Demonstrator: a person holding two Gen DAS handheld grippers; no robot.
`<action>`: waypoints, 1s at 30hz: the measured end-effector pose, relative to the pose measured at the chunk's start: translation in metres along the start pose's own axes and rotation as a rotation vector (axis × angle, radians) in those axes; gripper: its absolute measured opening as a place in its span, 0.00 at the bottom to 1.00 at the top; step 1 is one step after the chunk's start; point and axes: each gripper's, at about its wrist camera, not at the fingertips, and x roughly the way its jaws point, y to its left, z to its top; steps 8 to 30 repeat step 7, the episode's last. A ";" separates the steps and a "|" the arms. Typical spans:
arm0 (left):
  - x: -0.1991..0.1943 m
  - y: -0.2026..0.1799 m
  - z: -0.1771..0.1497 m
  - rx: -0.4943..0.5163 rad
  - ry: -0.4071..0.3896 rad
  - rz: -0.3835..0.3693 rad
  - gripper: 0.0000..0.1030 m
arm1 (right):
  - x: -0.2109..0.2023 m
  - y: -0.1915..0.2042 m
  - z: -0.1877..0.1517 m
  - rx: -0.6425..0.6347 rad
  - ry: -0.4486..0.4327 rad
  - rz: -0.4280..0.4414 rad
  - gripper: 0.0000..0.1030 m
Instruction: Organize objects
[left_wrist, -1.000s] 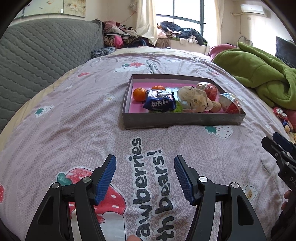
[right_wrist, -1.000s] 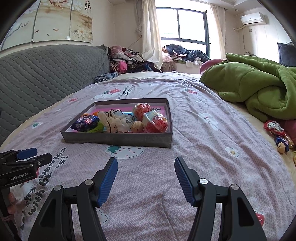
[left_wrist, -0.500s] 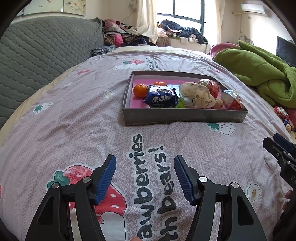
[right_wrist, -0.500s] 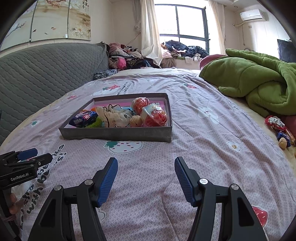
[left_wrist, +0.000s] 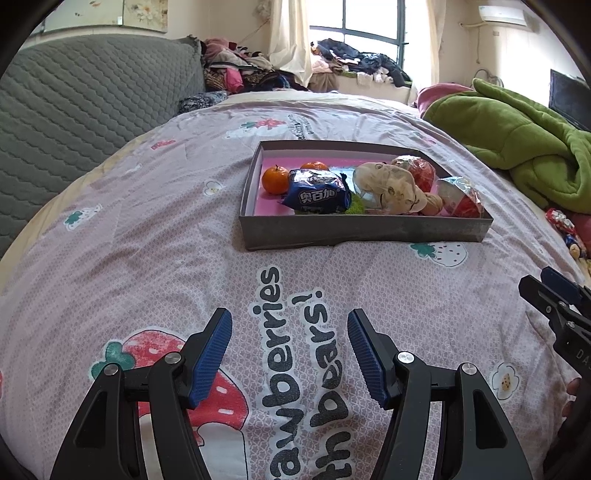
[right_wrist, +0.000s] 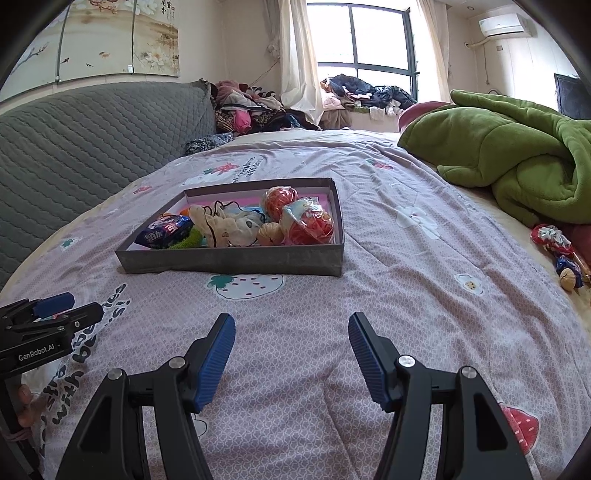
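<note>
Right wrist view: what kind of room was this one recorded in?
Most likely a lived-in bedroom. The gray tray of items sits on a bed with a strawberry-print cover, a green blanket is bunched at one side, and clothes are piled by the window.

Home bedroom. Bed spread with a pink strawberry-print sheet; grey quilted headboard at 9 o'clock, crumpled green blanket at 2 o'clock. Curtained window at 12, clothes heaped on its sill. Air conditioner high on the wall.
</note>
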 end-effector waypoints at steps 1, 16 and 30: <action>0.000 0.000 0.000 0.000 -0.002 0.000 0.65 | 0.001 0.000 0.000 -0.001 0.002 -0.001 0.61; 0.000 0.000 0.000 -0.001 -0.005 -0.008 0.65 | 0.003 0.001 -0.001 0.000 0.013 0.001 0.61; 0.000 0.000 0.000 -0.001 -0.005 -0.008 0.65 | 0.003 0.001 -0.001 0.000 0.013 0.001 0.61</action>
